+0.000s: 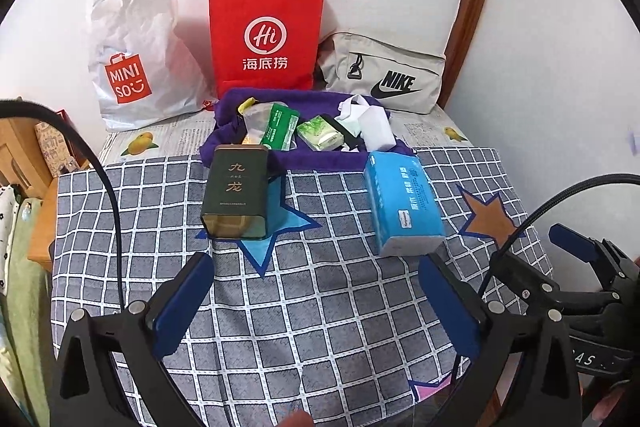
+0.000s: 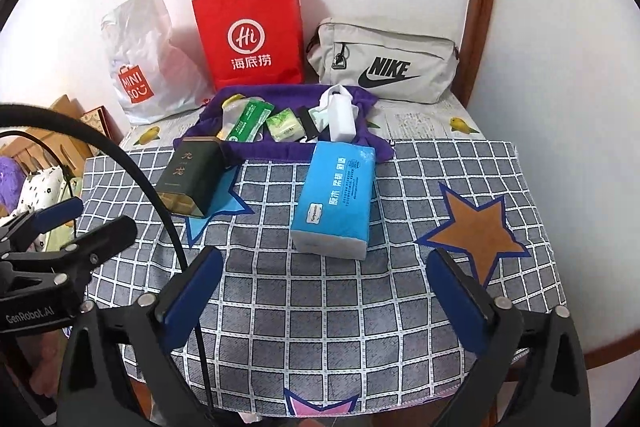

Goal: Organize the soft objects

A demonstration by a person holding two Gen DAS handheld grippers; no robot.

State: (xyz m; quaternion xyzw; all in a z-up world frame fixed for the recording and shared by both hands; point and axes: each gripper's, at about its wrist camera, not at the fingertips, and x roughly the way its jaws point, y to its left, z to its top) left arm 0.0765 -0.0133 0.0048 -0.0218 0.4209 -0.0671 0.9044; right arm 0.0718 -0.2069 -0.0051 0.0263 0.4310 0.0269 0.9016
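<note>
A blue pack of tissues (image 1: 404, 199) (image 2: 336, 195) lies on the checked cloth (image 1: 320, 307), in front of a purple cloth (image 1: 320, 161) (image 2: 288, 149). The purple cloth holds green packets (image 1: 280, 125), a small green tissue pack (image 1: 322, 137) and a white folded piece (image 1: 374, 127). A dark green tin (image 1: 236, 191) (image 2: 190, 179) stands at the purple cloth's left corner. My left gripper (image 1: 314, 263) hangs open above the checked cloth, short of the tin and the tissues. My right gripper (image 2: 324, 257) is open too, just short of the blue pack, with nothing between its fingers.
Against the back wall stand a white Miniso plastic bag (image 1: 136, 59), a red paper bag (image 1: 266, 35) and a grey Nike pouch (image 1: 384, 75). Wooden furniture (image 1: 24, 155) is off the table's left edge. A brown door frame (image 1: 472, 7) rises at the right.
</note>
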